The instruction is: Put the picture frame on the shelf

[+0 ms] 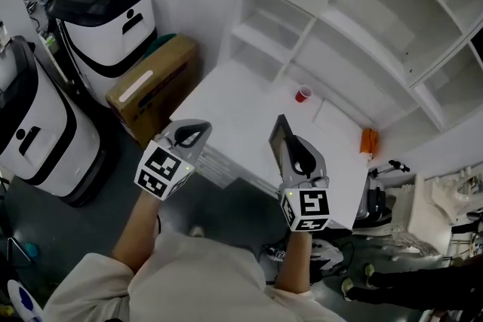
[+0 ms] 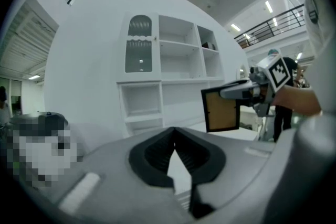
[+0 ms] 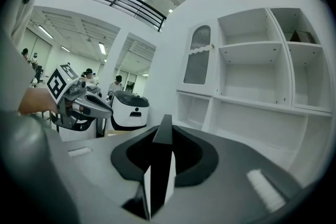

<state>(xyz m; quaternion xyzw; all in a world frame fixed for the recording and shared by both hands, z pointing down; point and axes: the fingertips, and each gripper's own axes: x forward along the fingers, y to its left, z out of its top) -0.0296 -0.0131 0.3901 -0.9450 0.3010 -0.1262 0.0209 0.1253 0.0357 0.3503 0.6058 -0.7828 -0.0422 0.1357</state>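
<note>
The picture frame (image 1: pixel 280 138), black-edged with a brown back (image 2: pixel 223 110), stands upright in my right gripper (image 1: pixel 299 154), which is shut on its edge above the near side of the white table (image 1: pixel 234 105). In the right gripper view the frame (image 3: pixel 160 176) runs edge-on between the jaws. My left gripper (image 1: pixel 195 132) hovers beside it to the left, over the table's near corner, shut with nothing in it (image 2: pixel 174 131). The white shelf unit (image 1: pixel 355 19) rises behind the table, and its compartments look bare.
A red cup (image 1: pixel 303 94) and an orange object (image 1: pixel 368 141) sit on the table near the shelf. A cardboard box (image 1: pixel 155 85) and two white-and-black machines (image 1: pixel 106 19) (image 1: pixel 34 132) stand on the floor to the left. Clutter lies at the right.
</note>
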